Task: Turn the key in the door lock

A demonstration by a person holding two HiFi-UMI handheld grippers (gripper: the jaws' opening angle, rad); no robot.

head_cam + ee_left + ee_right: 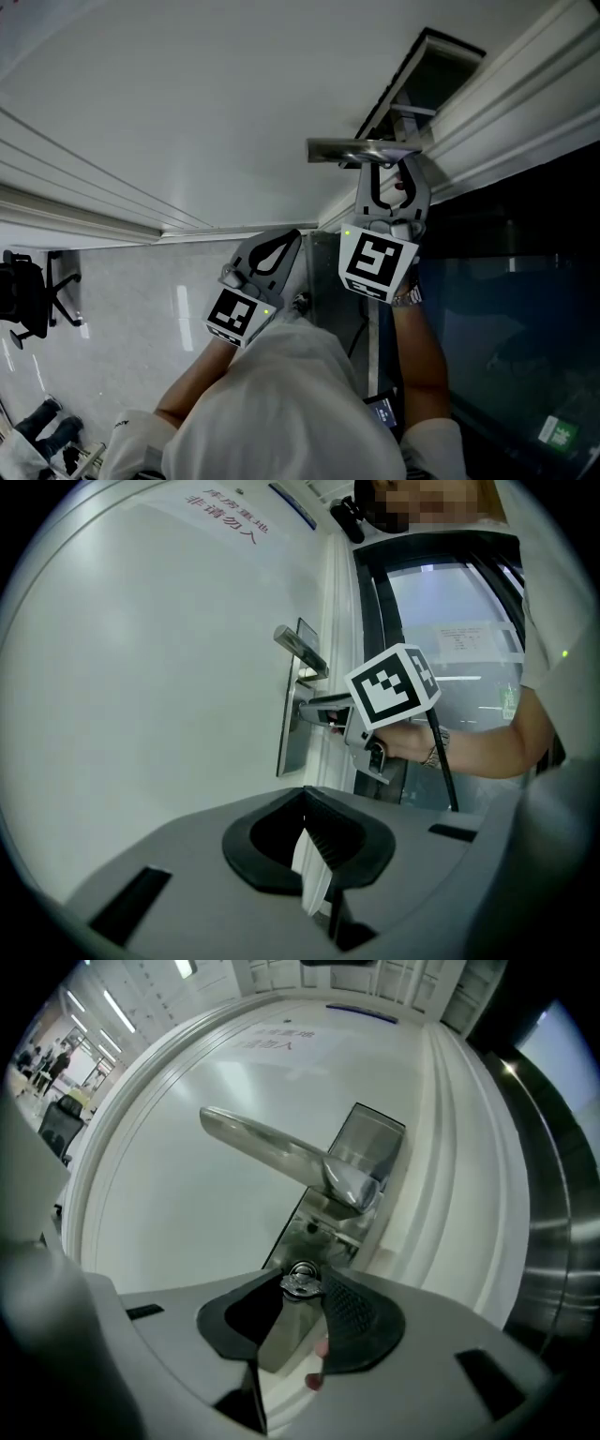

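A silver lever handle [281,1152] sits on a steel lock plate [370,1147] on the white door [187,112]. Below the handle, a small silver key [301,1278] sticks out of the lock. My right gripper [303,1288] points level at the door, and its two tips are pinched on the key's head. The head view shows that gripper [390,171] just under the handle [361,150]. My left gripper [296,234] hangs back to the left of the lock, away from the door. Its tips meet, with nothing between them [302,796].
The door frame [525,84] runs along the right of the door, with a dark glass panel [506,309] beyond it. An office chair [23,300] stands on the tiled floor at far left. The person's white-shirted body [281,412] fills the lower middle.
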